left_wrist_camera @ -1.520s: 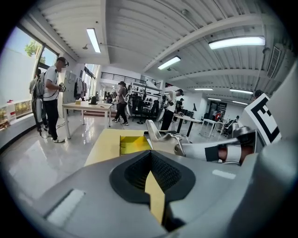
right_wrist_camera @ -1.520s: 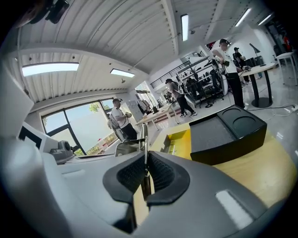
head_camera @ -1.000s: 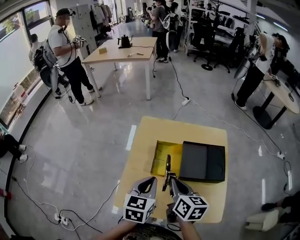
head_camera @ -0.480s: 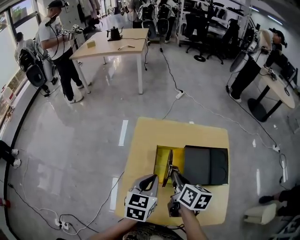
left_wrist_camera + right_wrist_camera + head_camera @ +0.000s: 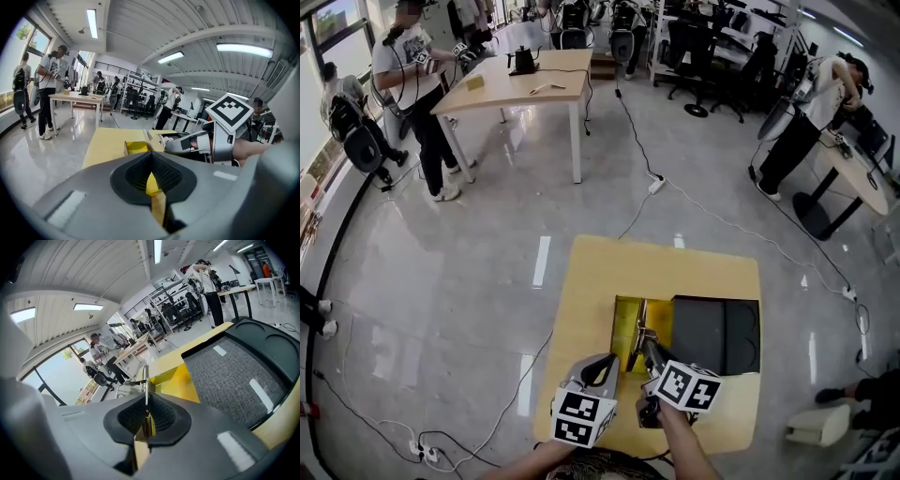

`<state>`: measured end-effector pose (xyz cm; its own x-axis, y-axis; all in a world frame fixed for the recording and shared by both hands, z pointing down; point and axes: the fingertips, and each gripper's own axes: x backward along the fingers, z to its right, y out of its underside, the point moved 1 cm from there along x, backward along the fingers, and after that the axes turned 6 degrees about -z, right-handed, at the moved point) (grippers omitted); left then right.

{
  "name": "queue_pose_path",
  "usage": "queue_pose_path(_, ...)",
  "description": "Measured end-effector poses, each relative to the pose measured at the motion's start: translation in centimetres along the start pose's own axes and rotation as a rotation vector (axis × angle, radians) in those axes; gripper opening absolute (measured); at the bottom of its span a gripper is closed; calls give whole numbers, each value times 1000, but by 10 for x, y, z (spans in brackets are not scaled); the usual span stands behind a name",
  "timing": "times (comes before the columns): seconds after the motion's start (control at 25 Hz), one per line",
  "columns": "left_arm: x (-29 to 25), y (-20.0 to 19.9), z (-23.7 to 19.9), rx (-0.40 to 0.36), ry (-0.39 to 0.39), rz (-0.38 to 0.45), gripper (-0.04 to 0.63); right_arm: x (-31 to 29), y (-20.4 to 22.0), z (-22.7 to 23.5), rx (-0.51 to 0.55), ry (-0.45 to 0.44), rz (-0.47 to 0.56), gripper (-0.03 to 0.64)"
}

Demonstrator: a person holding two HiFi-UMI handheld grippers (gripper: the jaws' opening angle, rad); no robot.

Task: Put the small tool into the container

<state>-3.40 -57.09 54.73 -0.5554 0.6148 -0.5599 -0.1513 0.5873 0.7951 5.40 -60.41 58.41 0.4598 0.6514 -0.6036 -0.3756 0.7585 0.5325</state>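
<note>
On the yellow table (image 5: 581, 309) lies an open yellow container (image 5: 626, 321), with a black, grey-lined tray (image 5: 717, 333) touching its right side. My right gripper (image 5: 648, 349) is shut on the small tool (image 5: 639, 323), a thin metal piece that sticks out ahead of the jaws over the container's near edge. The right gripper view shows the tool (image 5: 146, 379) pinched between the pads of the right gripper (image 5: 146, 401), with the yellow container (image 5: 177, 380) just beyond. My left gripper (image 5: 602, 364) hovers left of it, shut and empty; its own view shows the left gripper (image 5: 151, 154) beside the container (image 5: 136, 147).
The table's left and near edges are close to both grippers. A long wooden table (image 5: 516, 80) with a kettle stands far back. Several people stand around the room, and cables (image 5: 656, 187) run across the floor.
Both grippers have moved forward and a little down toward the yellow container. The tool's tip now reaches over the container. The right gripper has rolled slightly.
</note>
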Motion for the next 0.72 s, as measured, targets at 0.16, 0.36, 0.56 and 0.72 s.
queue_pose_path(0.16,-5,-4,-4,6,8,-6,11,-17,-1,6,-12,21,-30,11)
queue_pose_path(0.36,-7,0,-9,17,-3,-9,11,-36,10,19,-21,51,-95,14)
queue_pose_path(0.56,-13,-6,-19,23,-15,-13,11,-56,8,21,-34,55,-141,45)
queue_pose_path(0.72,-15,-6,-18,24,-22,-15,11,-61,8,27,-36,57,-152,46)
